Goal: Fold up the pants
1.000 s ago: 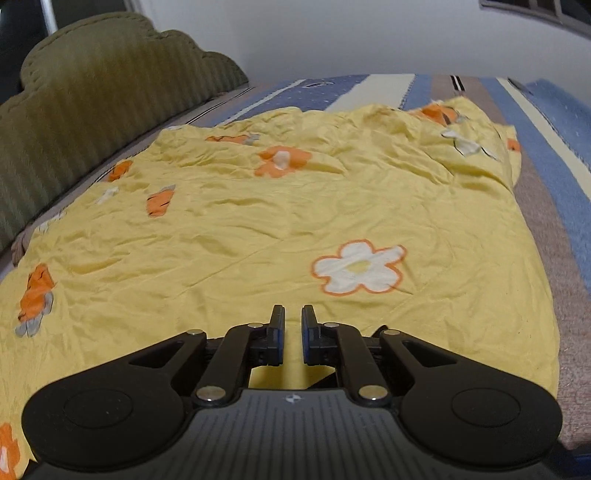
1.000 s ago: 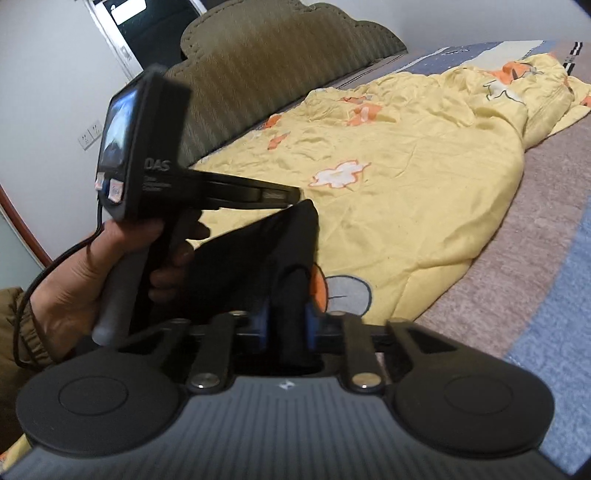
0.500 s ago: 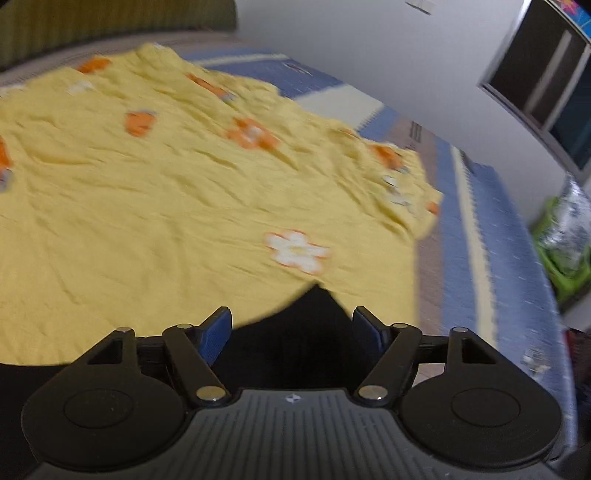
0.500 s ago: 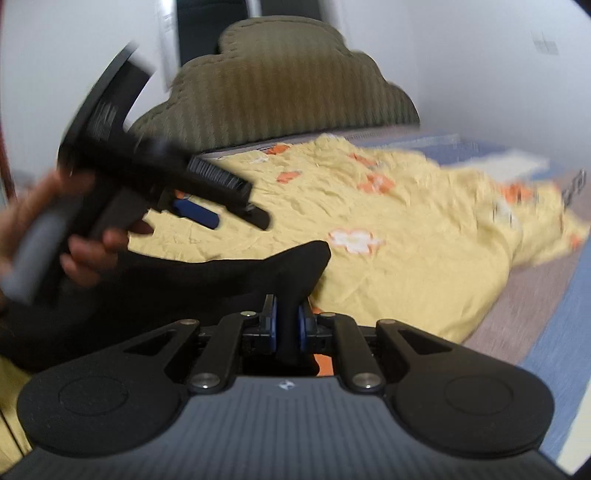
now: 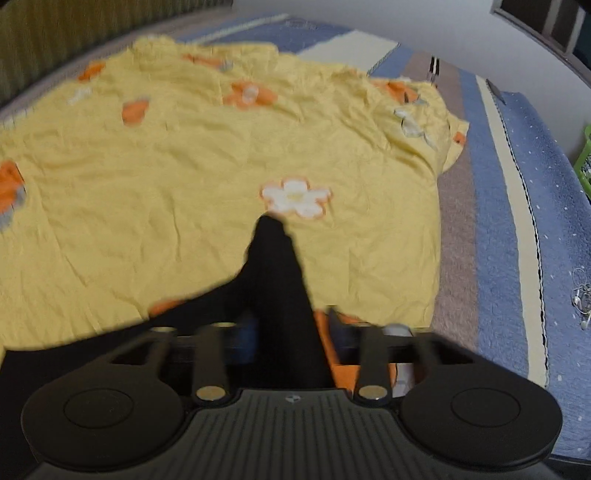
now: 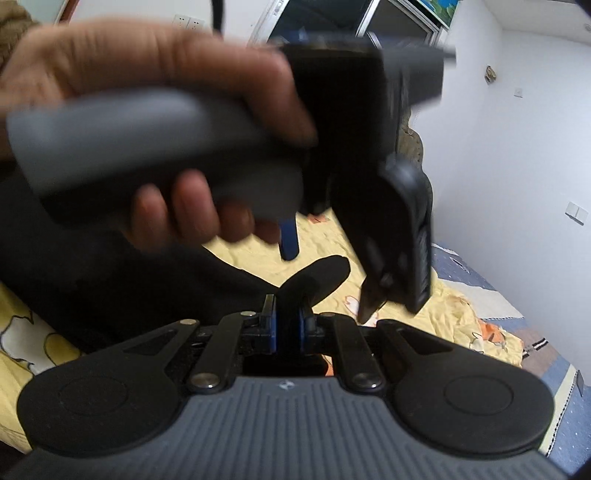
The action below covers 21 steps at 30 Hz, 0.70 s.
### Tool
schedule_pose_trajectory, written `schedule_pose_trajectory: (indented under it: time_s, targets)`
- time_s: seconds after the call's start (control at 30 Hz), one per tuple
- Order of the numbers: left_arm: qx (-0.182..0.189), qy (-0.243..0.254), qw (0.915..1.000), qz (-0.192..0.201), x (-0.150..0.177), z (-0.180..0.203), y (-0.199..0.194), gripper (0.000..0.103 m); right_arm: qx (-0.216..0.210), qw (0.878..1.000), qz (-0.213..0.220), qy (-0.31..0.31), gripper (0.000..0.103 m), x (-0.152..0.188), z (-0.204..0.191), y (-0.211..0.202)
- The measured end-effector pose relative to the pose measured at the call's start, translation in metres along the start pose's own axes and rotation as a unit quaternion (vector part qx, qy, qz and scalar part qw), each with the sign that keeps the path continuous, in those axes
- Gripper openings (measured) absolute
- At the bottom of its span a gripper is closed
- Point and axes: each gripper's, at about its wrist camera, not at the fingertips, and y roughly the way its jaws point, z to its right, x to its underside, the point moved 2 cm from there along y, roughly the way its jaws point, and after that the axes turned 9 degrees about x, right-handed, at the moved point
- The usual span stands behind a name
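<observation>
Over the yellow blanket point(image 5: 155, 184), my left claw point(image 5: 286, 332) has just been closing on the black pants point(image 5: 275, 280); my right claw point(image 6: 287, 321) pinches them too.

A bedroom in a home. A wide bed point(image 5: 517, 206) fills the view, covered by a striped blue, brown and cream blanket point(image 5: 495, 236) with a crumpled yellow flowered quilt point(image 5: 155, 177) on top. A ribbed olive padded headboard point(image 5: 44, 44) stands behind it (scalloped along its upper edge). White walls point(image 6: 498, 155) carry sockets and switches; a dark window point(image 5: 554, 22) sits high.
</observation>
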Motion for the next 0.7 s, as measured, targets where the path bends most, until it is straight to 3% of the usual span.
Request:
schedule_pose_trajectory:
  time_s: [0.07, 0.2, 0.23, 0.27, 0.33, 0.5, 0.57, 0.7]
  targets:
    - [0.004, -0.013, 0.9999, 0.003, 0.005, -0.005, 0.002, 0.01, 0.0, 1.0, -0.002, -0.002, 0.012, 0.001, -0.002, 0.0]
    - [0.013, -0.04, 0.9989, 0.023, 0.006, -0.015, -0.007, 0.007, 0.0, 1.0, -0.002, 0.012, 0.016, 0.004, 0.0, 0.001]
    - [0.014, -0.048, 0.9984, 0.027, 0.005, -0.018, -0.01, 0.007, 0.0, 1.0, 0.001, 0.02, 0.027, 0.004, 0.001, 0.001]
    - [0.017, -0.056, 0.9978, 0.032, 0.005, -0.022, -0.013, 0.007, -0.003, 1.0, 0.003, 0.03, 0.047, 0.005, 0.003, 0.0]
    - [0.028, -0.077, 0.9959, 0.039, 0.005, -0.028, -0.017, 0.007, -0.004, 0.999, 0.009, 0.05, 0.062, 0.009, 0.007, -0.001]
    - [0.058, -0.123, 0.989, 0.058, 0.011, -0.039, -0.02, 0.007, -0.022, 0.989, -0.023, 0.147, 0.067, 0.021, 0.018, 0.004]
    - [0.07, -0.141, 0.9853, 0.066, 0.016, -0.045, -0.025, 0.007, -0.039, 0.979, -0.034, 0.197, 0.077, 0.024, 0.024, 0.008]
    - [0.073, -0.151, 0.9835, 0.069, 0.018, -0.049, -0.027, 0.007, -0.04, 0.972, -0.023, 0.23, 0.079, 0.018, 0.022, 0.018]
